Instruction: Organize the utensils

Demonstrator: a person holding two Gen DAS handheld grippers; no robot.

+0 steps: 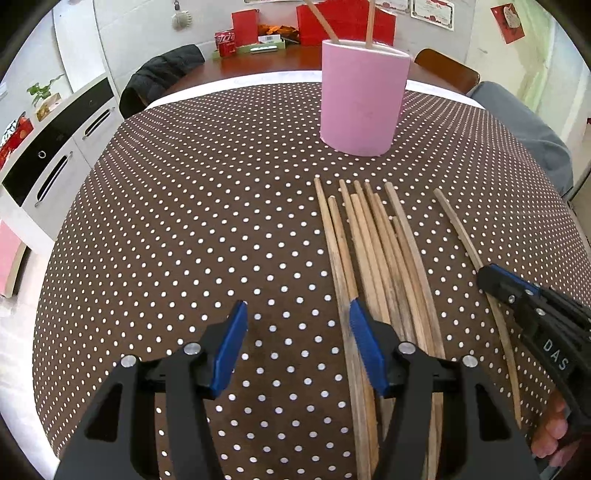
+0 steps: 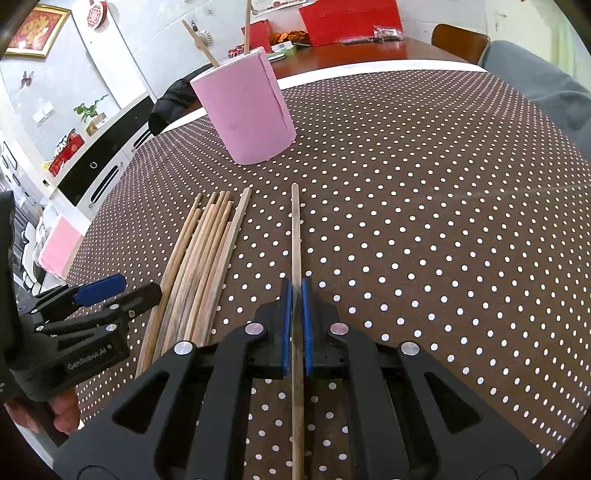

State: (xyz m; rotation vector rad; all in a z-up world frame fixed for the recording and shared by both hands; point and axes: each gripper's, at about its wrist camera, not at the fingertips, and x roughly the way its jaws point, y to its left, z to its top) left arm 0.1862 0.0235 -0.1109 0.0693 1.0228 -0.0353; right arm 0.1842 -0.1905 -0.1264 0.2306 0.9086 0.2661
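A pink cylindrical holder [image 1: 364,98] stands upright on the polka-dot tablecloth with two chopsticks in it; it also shows in the right wrist view [image 2: 247,110]. Several wooden chopsticks [image 1: 373,254] lie side by side in front of it, also in the right wrist view [image 2: 201,258]. One single chopstick [image 2: 295,236] lies apart to their right. My right gripper [image 2: 295,286] is shut on this single chopstick, low at the cloth; it shows in the left wrist view [image 1: 491,275]. My left gripper [image 1: 297,306] is open and empty, its right finger over the bundle's left edge.
The brown dotted tablecloth [image 1: 184,221] covers the table. A dark jacket hangs on a chair [image 1: 162,74] at the far left. White cabinets [image 1: 55,147] stand left. A grey-clothed person [image 1: 524,125] is at the far right edge. Red boxes [image 1: 347,18] sit on the far table.
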